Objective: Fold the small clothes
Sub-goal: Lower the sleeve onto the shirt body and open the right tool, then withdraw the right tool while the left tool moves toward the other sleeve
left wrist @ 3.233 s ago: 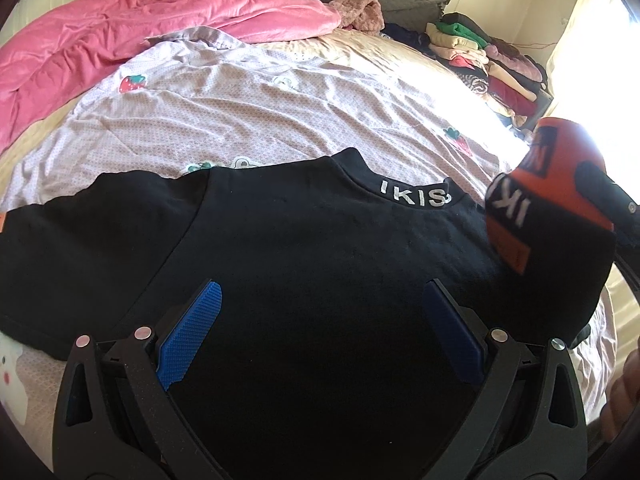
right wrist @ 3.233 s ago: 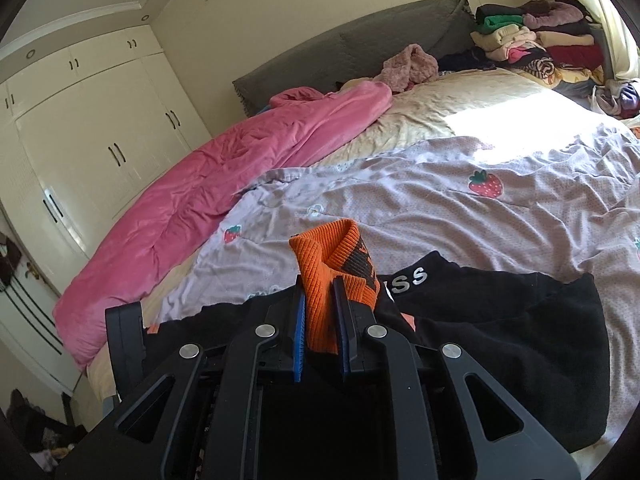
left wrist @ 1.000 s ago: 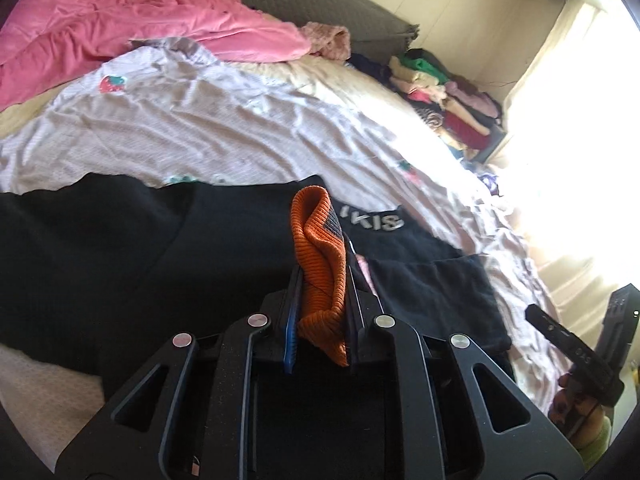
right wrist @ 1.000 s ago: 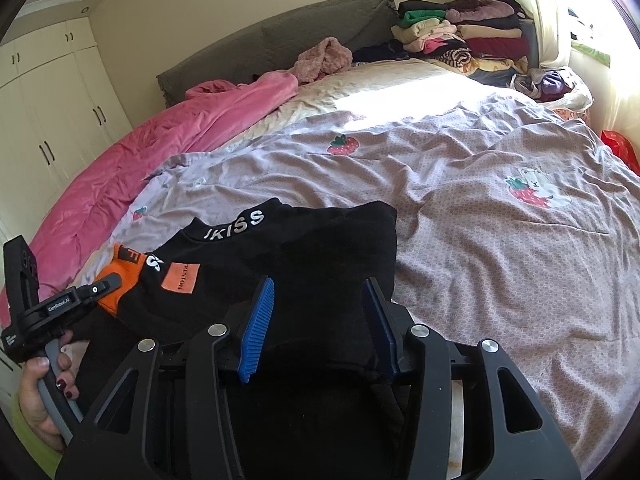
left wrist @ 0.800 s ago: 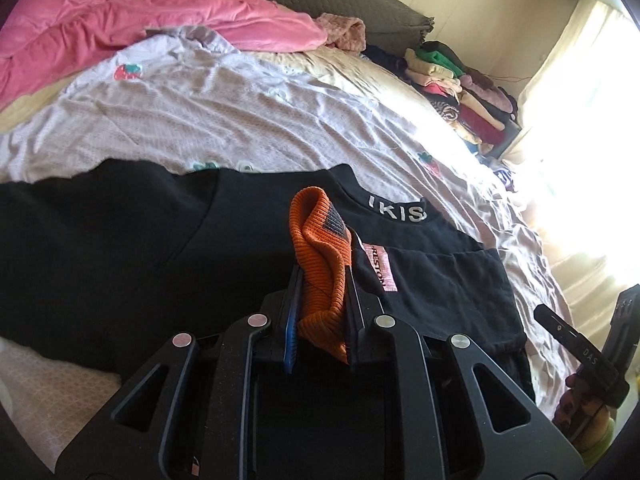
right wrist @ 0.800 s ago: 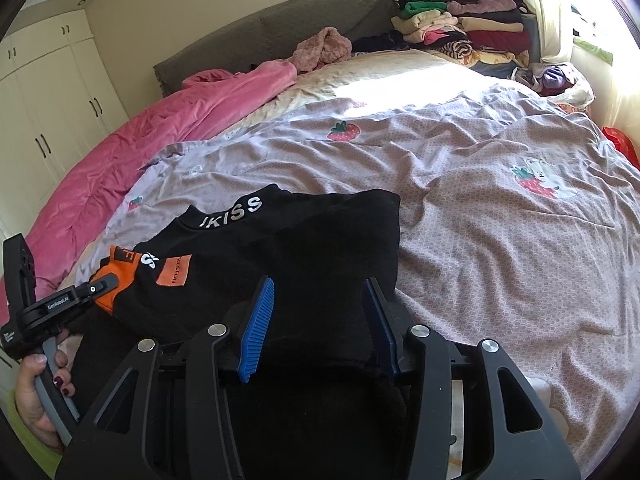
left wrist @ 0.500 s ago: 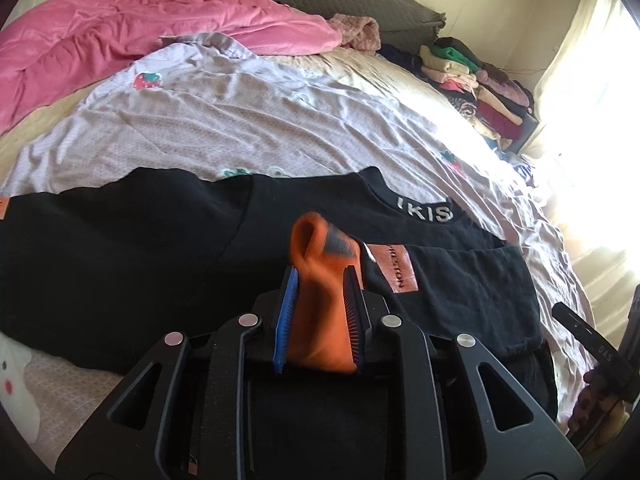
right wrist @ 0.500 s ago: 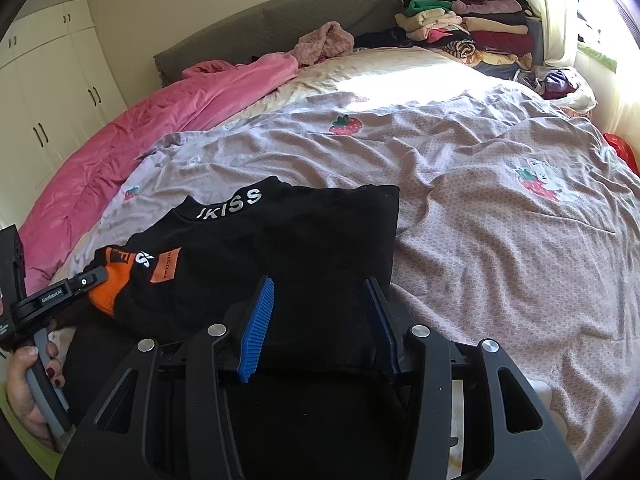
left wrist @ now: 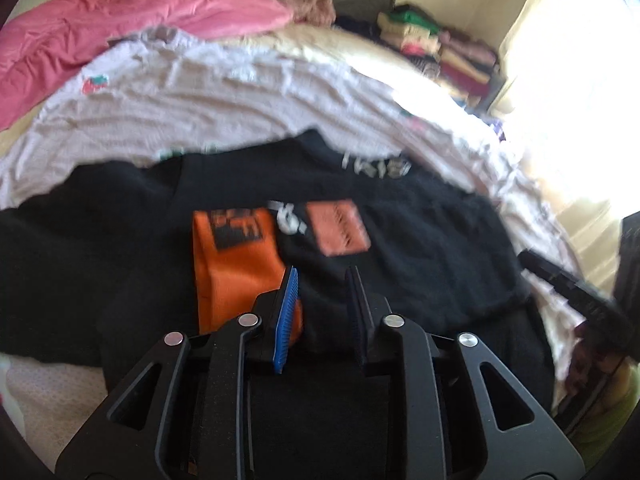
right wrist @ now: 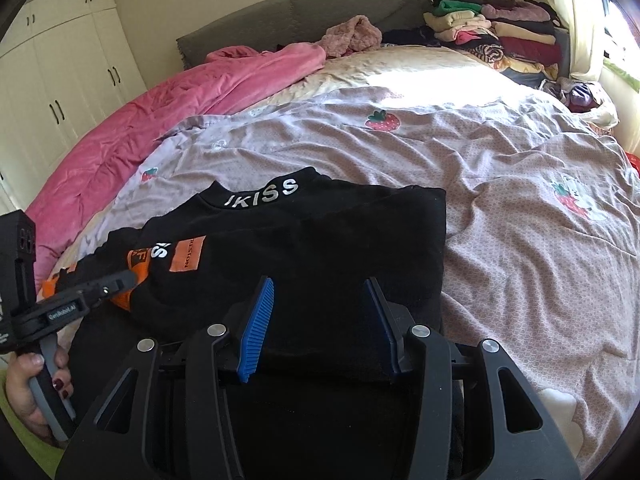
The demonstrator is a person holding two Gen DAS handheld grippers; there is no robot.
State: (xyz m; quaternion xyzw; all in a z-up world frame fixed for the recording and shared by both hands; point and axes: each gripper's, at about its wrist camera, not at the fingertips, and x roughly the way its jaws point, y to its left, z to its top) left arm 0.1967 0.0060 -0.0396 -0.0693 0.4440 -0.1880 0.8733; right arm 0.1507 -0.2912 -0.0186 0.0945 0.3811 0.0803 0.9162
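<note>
A black sweater (right wrist: 304, 236) with white "IKISS" lettering on its collar lies flat on the bed. It also shows in the left wrist view (left wrist: 420, 248). Its right sleeve is folded across the body, and the sleeve's orange cuff (left wrist: 234, 256) lies flat on the black fabric. My left gripper (left wrist: 322, 284) is open and empty, just right of the cuff, its blue pad (left wrist: 287, 312) beside the cuff's edge. The left gripper also shows at the left of the right wrist view (right wrist: 100, 284). My right gripper (right wrist: 318, 296) is open and empty over the sweater's lower body.
The bed has a lilac strawberry-print sheet (right wrist: 520, 200). A pink duvet (right wrist: 140, 120) lies along the far left side. A stack of folded clothes (right wrist: 500, 28) sits at the far right by the headboard. White wardrobes (right wrist: 60, 80) stand at the left.
My left gripper has opened and let go of the orange cuff, which now lies flat on the sweater. My right gripper has stayed open over the sweater's body.
</note>
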